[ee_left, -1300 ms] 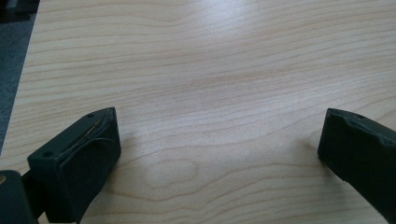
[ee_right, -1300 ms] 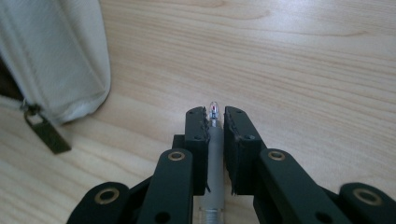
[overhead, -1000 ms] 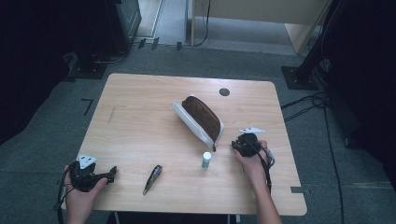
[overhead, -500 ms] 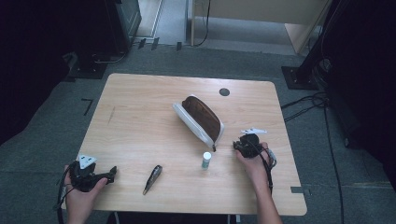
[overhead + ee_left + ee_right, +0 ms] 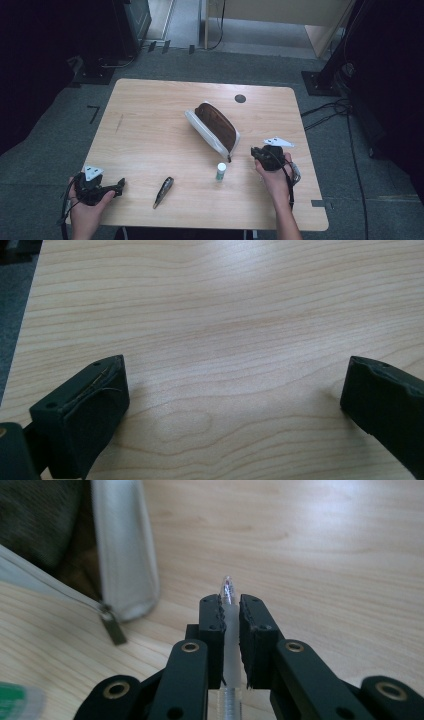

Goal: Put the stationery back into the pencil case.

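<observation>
**Right hand-held gripper clamped on a clear pen; left hand-held gripper released**

The right hand-held gripper [image 5: 229,611] is clenched on a clear pen [image 5: 228,591]. Its two black jaws have just been closing and now press on the frosted barrel from both sides. The pen runs lengthwise between the jaws, with its transparent tip protruding just past them; a small red mark shows inside the tip. In the high view this hand-held gripper [image 5: 256,152] sits near the right edge of the counter [image 5: 150,125], held in the person's right hand [image 5: 274,175].

The left hand-held gripper [image 5: 235,390] is released: its jaws stand wide apart with bare wood between them. In the high view it lies at the near left corner [image 5: 120,185].

The pencil case [image 5: 214,129] lies near the counter's middle, brown on top with a pale grey side, its zip pull just beside the right hand-held gripper. A small white bottle [image 5: 221,171] with a green label stands upright near the case's near end. A dark pen-like item [image 5: 163,190] lies between the two hand-held grippers, well apart from both.

The counter is light wood with rounded corners and a dark round cable port [image 5: 240,98] near its far edge. It stands on grey carpet [image 5: 65,120]; black cables [image 5: 330,112] run along the floor at right.
</observation>
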`<move>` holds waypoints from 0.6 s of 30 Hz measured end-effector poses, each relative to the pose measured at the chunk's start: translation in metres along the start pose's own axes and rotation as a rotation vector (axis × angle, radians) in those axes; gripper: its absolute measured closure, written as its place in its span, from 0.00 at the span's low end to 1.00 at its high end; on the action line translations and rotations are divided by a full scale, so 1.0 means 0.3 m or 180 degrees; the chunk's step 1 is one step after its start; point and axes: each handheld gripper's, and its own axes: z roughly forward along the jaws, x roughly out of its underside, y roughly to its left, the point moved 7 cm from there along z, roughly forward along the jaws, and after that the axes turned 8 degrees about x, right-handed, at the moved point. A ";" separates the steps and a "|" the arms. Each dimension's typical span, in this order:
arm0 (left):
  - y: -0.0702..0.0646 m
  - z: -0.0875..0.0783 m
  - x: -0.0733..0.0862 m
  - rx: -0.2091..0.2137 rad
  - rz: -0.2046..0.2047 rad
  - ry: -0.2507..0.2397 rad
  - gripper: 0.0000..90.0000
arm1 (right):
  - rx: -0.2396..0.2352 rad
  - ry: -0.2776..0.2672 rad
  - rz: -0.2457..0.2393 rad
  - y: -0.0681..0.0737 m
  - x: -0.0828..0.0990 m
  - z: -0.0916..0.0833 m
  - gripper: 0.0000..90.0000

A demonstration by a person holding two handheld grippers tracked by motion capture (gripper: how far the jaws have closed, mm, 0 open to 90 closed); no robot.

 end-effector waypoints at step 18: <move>0.000 0.000 0.000 -0.0001 0.0005 0.0002 0.00 | -0.0335 -0.0645 -0.0069 0.119 -0.223 -0.185 0.90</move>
